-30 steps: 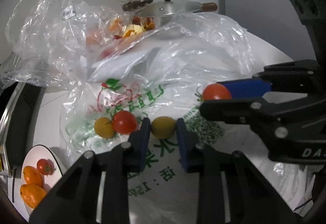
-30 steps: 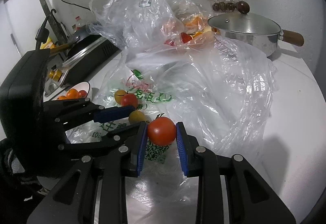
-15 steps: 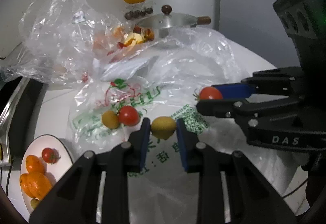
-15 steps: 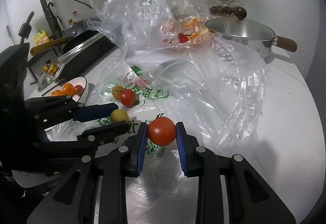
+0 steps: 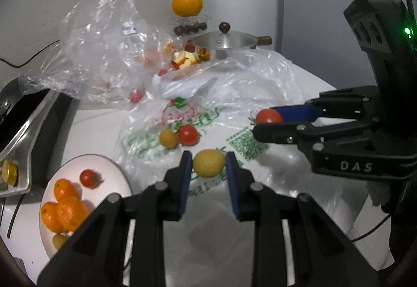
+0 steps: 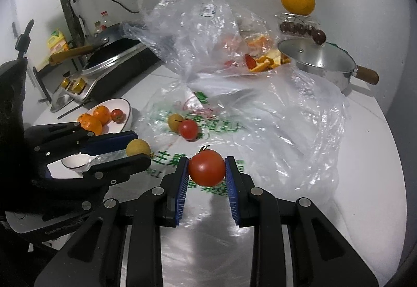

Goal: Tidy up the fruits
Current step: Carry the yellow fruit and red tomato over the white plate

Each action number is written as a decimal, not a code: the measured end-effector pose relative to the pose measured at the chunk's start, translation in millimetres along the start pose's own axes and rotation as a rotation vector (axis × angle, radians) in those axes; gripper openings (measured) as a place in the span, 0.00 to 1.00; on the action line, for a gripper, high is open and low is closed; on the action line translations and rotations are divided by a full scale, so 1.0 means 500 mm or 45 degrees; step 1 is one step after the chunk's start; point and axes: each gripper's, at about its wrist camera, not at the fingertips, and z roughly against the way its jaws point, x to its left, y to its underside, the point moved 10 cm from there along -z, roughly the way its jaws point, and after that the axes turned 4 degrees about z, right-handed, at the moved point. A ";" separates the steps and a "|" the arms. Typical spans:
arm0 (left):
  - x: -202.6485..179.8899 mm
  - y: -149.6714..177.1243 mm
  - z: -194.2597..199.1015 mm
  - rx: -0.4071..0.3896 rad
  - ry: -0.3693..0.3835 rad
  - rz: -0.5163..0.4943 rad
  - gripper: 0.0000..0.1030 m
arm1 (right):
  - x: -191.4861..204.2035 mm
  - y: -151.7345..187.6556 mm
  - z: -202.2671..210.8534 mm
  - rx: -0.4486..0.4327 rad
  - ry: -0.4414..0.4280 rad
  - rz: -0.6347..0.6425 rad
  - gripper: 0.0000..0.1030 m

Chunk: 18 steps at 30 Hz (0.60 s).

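White glossy counter (image 6: pixel 365 182) is mostly buried under crinkly clear plastic bags (image 6: pixel 286 115), 1 with green print. A shiny steel pot (image 6: pixel 323 62) with a wooden handle sits at the far edge. A round white plate (image 5: pixel 112 167) near the left edge holds bumpy oranges and a small tomato. The right gripper (image 6: pixel 207 169) is clamped on a smooth red tomato (image 6: pixel 206 167), and the left gripper (image 5: pixel 209 164) is clamped on a dull yellow round fruit (image 5: pixel 208 163), both above the printed bag.

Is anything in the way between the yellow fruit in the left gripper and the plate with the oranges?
Nothing visible. The left gripper holds the yellow fruit above the printed plastic bag, and the plate lies just beside the bag's edge with open space between them.
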 end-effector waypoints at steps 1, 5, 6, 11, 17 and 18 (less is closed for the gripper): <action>0.004 0.004 0.005 -0.001 -0.001 0.004 0.26 | 0.005 -0.001 0.000 0.000 0.000 0.004 0.29; 0.021 0.019 0.025 -0.006 -0.007 0.021 0.26 | 0.031 -0.005 0.003 0.000 -0.004 0.027 0.29; 0.026 0.022 0.029 -0.007 -0.008 0.023 0.26 | 0.037 -0.006 0.002 0.000 -0.006 0.031 0.29; 0.046 0.041 0.050 -0.013 -0.011 0.042 0.26 | 0.071 -0.009 -0.001 0.007 -0.014 0.054 0.29; 0.073 0.061 0.075 -0.026 -0.016 0.070 0.26 | 0.114 -0.014 -0.005 0.018 -0.022 0.094 0.29; 0.079 0.065 0.080 -0.030 -0.017 0.077 0.26 | 0.122 -0.016 -0.007 0.021 -0.023 0.103 0.29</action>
